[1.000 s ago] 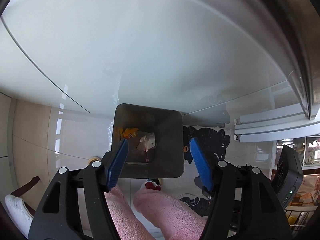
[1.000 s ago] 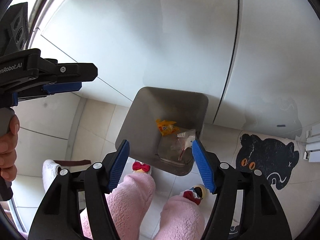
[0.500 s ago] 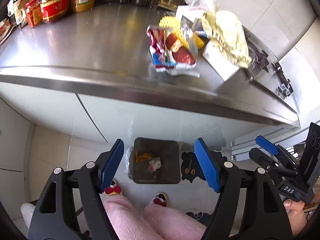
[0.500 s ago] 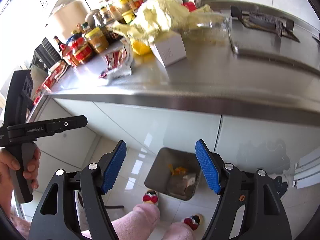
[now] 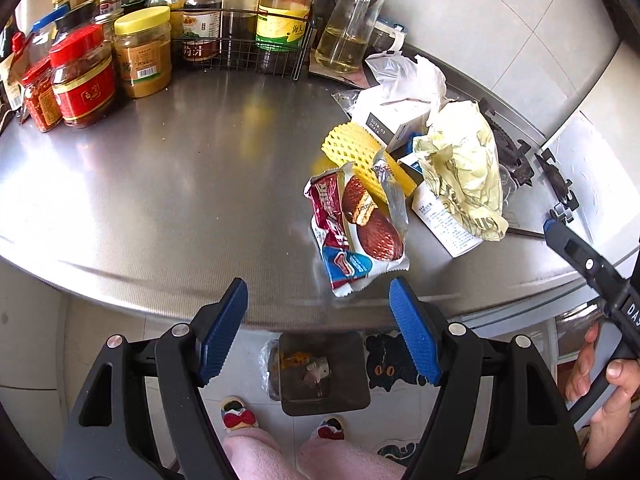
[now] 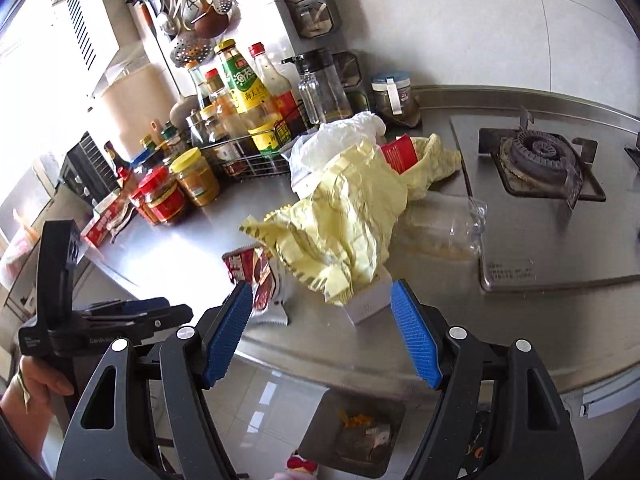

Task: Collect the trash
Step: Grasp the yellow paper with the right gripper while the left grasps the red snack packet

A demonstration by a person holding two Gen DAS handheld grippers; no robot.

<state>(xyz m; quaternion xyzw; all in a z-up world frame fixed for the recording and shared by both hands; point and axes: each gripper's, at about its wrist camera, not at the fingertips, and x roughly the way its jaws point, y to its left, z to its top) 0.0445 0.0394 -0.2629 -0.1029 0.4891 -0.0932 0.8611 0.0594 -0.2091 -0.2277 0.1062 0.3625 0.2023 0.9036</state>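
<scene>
Left wrist view
Left tool [image 5: 318, 330]: we see its jaws wide apart, just opened further, holding nothing.
Counter [image 5: 160, 184]: we count one red snack wrapper [image 5: 352, 228] near the front edge, one yellow foam net [image 5: 356, 152], one crumpled yellow paper [image 5: 464, 168] and one white bag [image 5: 408, 76] heaped behind it.
Jars: two red-lidded, one yellow-lidded [image 5: 142, 52], at the far left.
Bin [image 5: 324, 372]: one, on the floor below the counter edge, scraps inside.

Right wrist view
Right tool [image 6: 322, 330]: we see both jaws spread, just opened further, empty.
Trash: one yellow paper [image 6: 344, 216] over one white box [image 6: 370, 304], just beyond the fingertips.
Burner [image 6: 540, 156]: one, at right.
Bin [image 6: 356, 428]: one, below.
</scene>
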